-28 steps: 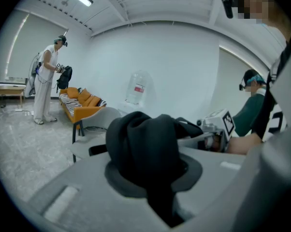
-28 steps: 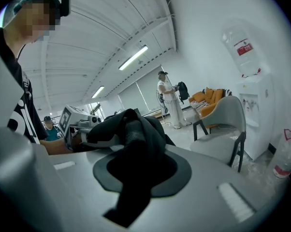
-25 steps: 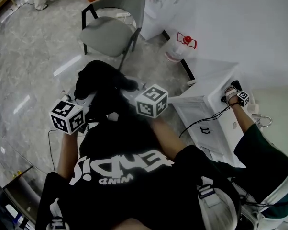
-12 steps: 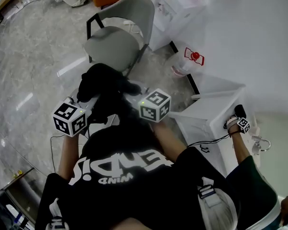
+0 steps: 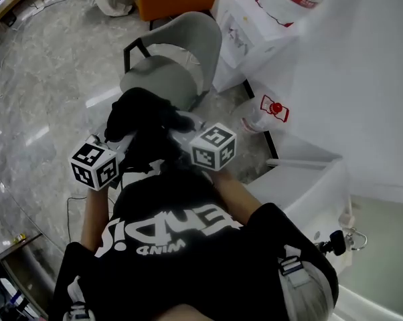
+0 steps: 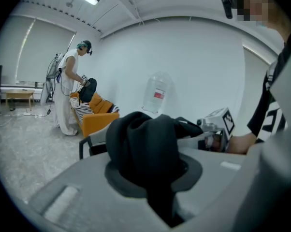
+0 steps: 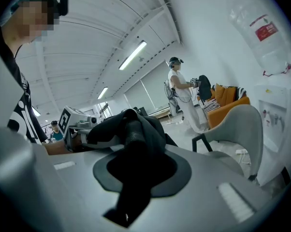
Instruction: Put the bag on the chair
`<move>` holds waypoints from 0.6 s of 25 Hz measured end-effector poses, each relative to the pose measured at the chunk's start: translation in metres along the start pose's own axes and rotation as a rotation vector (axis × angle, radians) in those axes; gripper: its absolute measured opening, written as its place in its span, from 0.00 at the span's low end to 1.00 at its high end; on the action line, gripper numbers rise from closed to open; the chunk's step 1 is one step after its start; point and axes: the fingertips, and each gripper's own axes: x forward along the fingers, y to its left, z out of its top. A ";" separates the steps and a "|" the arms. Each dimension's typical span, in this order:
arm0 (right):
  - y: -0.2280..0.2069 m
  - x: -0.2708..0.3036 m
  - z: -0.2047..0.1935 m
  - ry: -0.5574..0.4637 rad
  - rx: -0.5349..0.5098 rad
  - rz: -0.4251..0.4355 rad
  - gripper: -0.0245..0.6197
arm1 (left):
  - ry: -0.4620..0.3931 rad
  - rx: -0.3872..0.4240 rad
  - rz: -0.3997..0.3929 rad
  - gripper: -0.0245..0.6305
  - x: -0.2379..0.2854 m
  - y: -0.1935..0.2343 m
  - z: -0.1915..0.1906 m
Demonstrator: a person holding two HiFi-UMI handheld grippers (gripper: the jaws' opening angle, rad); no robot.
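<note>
Our left gripper and right gripper each clench a bunched fold of the soft black fabric bag, held in the air just short of the grey moulded chair. Released too early, it could catch the seat's near edge and slide off. The bag hides that edge from us.

black bag between left gripper and right gripper, grey chair beyond
</note>
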 end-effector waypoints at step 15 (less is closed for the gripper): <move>-0.099 0.039 0.082 0.002 -0.041 0.028 0.15 | -0.057 -0.018 0.074 0.14 0.081 0.065 0.075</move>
